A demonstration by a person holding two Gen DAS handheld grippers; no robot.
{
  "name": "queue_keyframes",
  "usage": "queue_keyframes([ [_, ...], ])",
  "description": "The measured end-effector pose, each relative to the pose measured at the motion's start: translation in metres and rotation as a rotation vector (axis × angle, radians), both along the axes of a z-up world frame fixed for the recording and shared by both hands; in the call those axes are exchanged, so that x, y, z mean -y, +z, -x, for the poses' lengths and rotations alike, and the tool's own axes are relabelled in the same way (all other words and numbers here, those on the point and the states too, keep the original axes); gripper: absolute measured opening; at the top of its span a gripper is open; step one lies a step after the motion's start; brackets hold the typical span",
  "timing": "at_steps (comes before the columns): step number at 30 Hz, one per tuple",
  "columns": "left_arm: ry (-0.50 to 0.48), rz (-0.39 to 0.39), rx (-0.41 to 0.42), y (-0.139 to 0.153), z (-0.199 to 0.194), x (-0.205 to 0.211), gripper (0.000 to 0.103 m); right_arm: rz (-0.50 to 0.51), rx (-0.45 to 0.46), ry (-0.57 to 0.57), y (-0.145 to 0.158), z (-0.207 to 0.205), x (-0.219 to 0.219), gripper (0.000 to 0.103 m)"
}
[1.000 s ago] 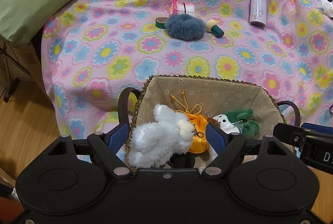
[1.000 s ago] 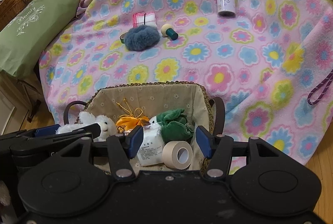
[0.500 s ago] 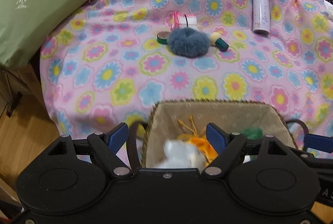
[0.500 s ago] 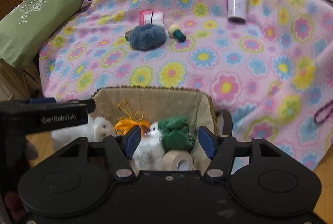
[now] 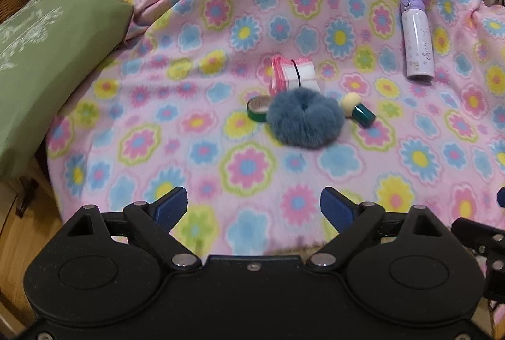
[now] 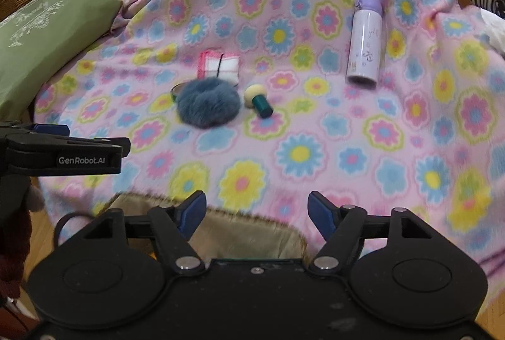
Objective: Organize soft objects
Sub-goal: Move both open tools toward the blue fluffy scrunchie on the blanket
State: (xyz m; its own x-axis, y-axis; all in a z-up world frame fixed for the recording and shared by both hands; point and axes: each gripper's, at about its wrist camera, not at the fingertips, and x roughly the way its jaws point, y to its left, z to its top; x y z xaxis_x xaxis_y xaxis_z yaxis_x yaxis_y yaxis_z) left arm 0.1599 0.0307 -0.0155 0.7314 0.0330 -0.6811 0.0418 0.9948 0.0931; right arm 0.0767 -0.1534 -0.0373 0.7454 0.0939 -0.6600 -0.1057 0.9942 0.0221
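Over the flowered blanket [image 5: 202,106] I've got my left gripper [image 5: 254,207] spread wide, nothing between its pads. My right gripper [image 6: 257,210] is spread apart too and holds nothing, sitting above the rim of the lined basket [image 6: 240,232]. Ahead, the fluffy blue scrunchie [image 5: 304,117] lies mid-blanket, touching a green tape roll [image 5: 258,108], just in front of a banded cloth bundle [image 5: 293,73]. A mushroom-shaped stamp [image 5: 358,109] lies beside it; the lilac bottle [image 5: 418,37] is well apart, right.

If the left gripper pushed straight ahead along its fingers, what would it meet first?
Probably bare flowered blanket first; the left gripper is open and empty. Further along, the fluffy blue scrunchie lies nearly in line, though depth is unclear.
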Motion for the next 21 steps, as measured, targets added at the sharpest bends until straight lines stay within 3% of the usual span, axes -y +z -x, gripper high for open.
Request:
queue_keyframes([
  [11,-0.079,0.023,0.061,-0.030,-0.076,0.002,0.089,0.051,0.032,-0.004,-0.015,-0.081,0.008,0.075],
  [16,-0.123,-0.008,0.097,-0.045,-0.099,0.005,0.089,0.065,0.044,-0.009,-0.023,-0.116,0.011,0.078],
  [21,-0.173,0.009,0.105,-0.059,-0.115,0.005,0.092,0.079,0.033,-0.002,-0.037,-0.148,0.012,0.078],
])
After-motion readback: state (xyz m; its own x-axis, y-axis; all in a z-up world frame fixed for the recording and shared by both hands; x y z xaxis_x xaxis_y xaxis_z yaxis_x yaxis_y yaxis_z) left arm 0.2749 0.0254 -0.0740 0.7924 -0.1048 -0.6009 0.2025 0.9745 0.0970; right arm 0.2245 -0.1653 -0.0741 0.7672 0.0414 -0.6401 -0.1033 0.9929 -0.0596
